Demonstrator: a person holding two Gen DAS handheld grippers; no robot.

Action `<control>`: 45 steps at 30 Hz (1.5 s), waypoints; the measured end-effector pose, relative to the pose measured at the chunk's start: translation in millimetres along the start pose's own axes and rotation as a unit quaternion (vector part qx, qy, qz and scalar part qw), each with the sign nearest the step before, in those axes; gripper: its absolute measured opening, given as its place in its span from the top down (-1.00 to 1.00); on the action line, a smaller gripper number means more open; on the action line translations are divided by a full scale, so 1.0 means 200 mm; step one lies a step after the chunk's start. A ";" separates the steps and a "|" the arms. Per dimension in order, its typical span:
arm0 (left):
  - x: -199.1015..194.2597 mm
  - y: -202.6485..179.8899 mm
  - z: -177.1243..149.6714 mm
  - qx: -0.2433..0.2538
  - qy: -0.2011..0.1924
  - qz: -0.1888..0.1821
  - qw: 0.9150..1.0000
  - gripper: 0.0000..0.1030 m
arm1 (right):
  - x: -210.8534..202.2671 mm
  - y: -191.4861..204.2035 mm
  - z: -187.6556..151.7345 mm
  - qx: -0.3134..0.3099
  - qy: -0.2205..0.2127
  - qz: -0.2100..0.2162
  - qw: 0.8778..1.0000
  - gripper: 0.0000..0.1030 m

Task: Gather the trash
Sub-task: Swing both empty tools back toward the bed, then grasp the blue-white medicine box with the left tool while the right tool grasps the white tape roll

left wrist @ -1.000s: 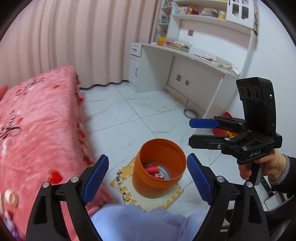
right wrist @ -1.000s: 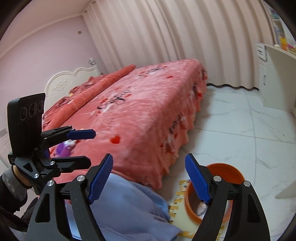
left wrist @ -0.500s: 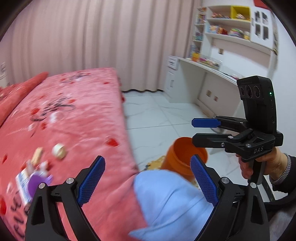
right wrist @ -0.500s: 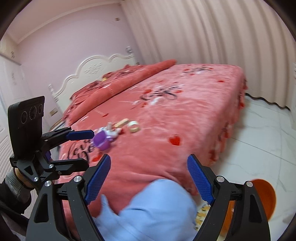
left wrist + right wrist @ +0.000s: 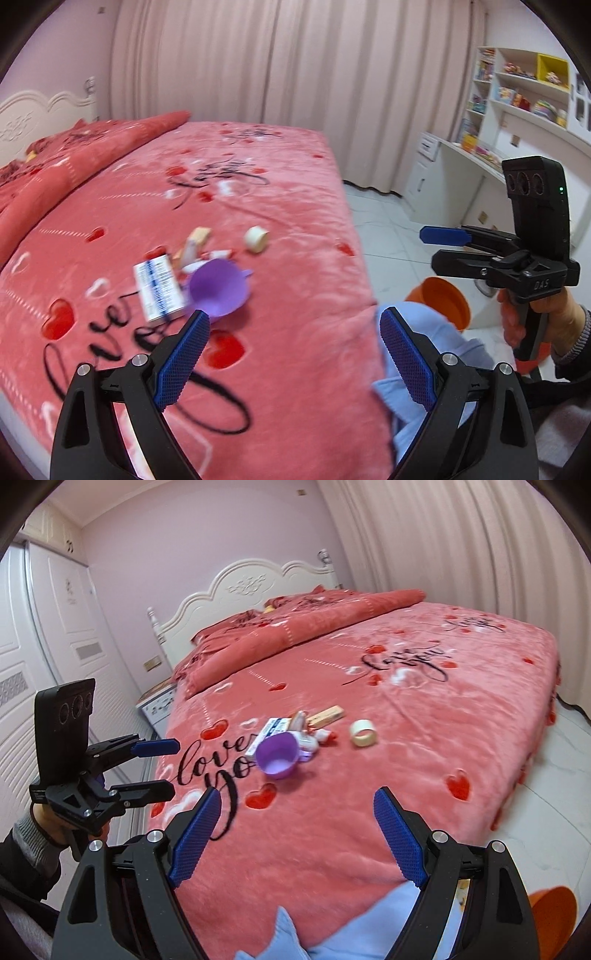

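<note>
A small heap of trash lies on the pink bed (image 5: 295,369): a purple cup (image 5: 219,286) (image 5: 277,757) on its side, a white and blue box (image 5: 159,288) (image 5: 271,731), a tape roll (image 5: 256,238) (image 5: 364,733), a tan block (image 5: 201,234) (image 5: 327,714) and small bits. My left gripper (image 5: 293,321) (image 5: 173,768) hangs open above the bedspread just short of the cup, holding nothing. My right gripper (image 5: 297,797) (image 5: 428,249) is open too, over the bed's near part. The orange bin (image 5: 443,299) (image 5: 554,904) stands on the floor to the right.
Light blue fabric (image 5: 417,332) (image 5: 369,930) lies by the bed's near edge, partly in front of the bin. A white desk with shelves (image 5: 480,155) lines the right wall. White wardrobe doors (image 5: 44,635) and a nightstand (image 5: 159,705) stand left of the bed.
Both views have swung left, from the orange bin and floor tiles to the bed top. The trash heap has come into view; the bin has slid to the right edge. Both jaws stand slightly wider.
</note>
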State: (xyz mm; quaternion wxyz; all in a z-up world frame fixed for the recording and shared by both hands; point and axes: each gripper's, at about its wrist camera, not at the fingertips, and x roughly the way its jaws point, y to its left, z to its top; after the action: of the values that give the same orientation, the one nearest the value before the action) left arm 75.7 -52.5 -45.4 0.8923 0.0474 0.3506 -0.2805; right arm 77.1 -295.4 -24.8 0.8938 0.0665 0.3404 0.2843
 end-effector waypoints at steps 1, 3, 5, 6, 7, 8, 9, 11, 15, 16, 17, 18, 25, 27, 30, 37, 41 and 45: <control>0.00 0.03 -0.01 -0.004 0.001 0.006 1.000 -0.79 | 0.02 0.01 0.00 -0.003 0.003 0.003 1.000 -0.63; 0.00 0.10 -0.02 -0.014 0.002 0.013 1.000 -0.79 | 0.08 0.03 0.02 -0.009 0.009 0.007 1.000 -0.63; 0.00 0.17 -0.02 -0.024 0.002 0.018 1.000 -0.79 | 0.13 0.03 0.05 -0.012 0.013 0.009 1.000 -0.63; 0.01 0.21 -0.01 -0.030 0.001 0.023 0.999 -0.79 | 0.15 0.03 0.05 -0.011 0.015 0.009 1.000 -0.63; 0.02 0.23 -0.01 -0.033 0.001 0.024 0.999 -0.79 | 0.18 0.02 0.06 -0.010 0.017 0.011 1.000 -0.63; 0.02 0.26 0.00 -0.035 0.001 0.025 0.999 -0.79 | 0.20 0.01 0.08 -0.010 0.019 0.011 1.000 -0.63; 0.04 0.30 0.01 -0.039 0.002 0.028 0.999 -0.79 | 0.23 0.00 0.09 -0.011 0.021 0.011 1.000 -0.63; 0.07 0.34 0.02 -0.042 0.004 0.030 0.999 -0.79 | 0.29 -0.02 0.12 -0.013 0.027 0.011 0.999 -0.63; 0.14 0.45 0.06 -0.049 0.010 0.033 0.998 -0.79 | 0.38 -0.05 0.18 -0.018 0.035 0.012 0.999 -0.63; 0.16 0.48 0.07 -0.051 0.012 0.034 0.998 -0.79 | 0.41 -0.06 0.19 -0.019 0.036 0.012 0.999 -0.63; 0.18 0.50 0.08 -0.052 0.014 0.034 0.998 -0.79 | 0.44 -0.07 0.21 -0.018 0.036 0.012 0.999 -0.63; 0.20 0.53 0.09 -0.053 0.018 0.036 0.998 -0.79 | 0.46 -0.08 0.23 -0.017 0.037 0.013 0.999 -0.63; 0.37 0.69 0.10 -0.062 0.040 0.045 0.996 -0.79 | 0.66 -0.19 0.28 -0.003 0.047 0.011 0.999 -0.63; 0.42 0.72 0.09 -0.064 0.048 0.045 0.996 -0.79 | 0.72 -0.22 0.28 0.001 0.053 0.006 0.999 -0.63; 0.49 0.80 0.09 -0.087 0.055 0.046 0.994 -0.79 | 0.80 -0.27 0.28 0.007 0.062 0.002 0.998 -0.63; 0.67 0.90 0.10 -0.098 0.082 0.064 0.990 -0.79 | 0.98 -0.38 0.29 0.015 0.073 -0.003 0.997 -0.63; 0.74 0.90 0.08 -0.094 0.089 0.067 0.989 -0.79 | 1.07 -0.43 0.28 0.012 0.081 -0.006 0.997 -0.63; 0.77 0.92 0.08 -0.109 0.078 0.061 0.989 -0.79 | 1.15 -0.45 0.28 -0.009 0.082 -0.016 0.996 -0.62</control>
State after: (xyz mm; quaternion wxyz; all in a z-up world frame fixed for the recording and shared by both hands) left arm 274.6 25.3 -154.1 0.8774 -0.0069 0.4442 -0.1811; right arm 294.7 -238.9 -142.5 0.8678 0.0299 0.4111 0.2776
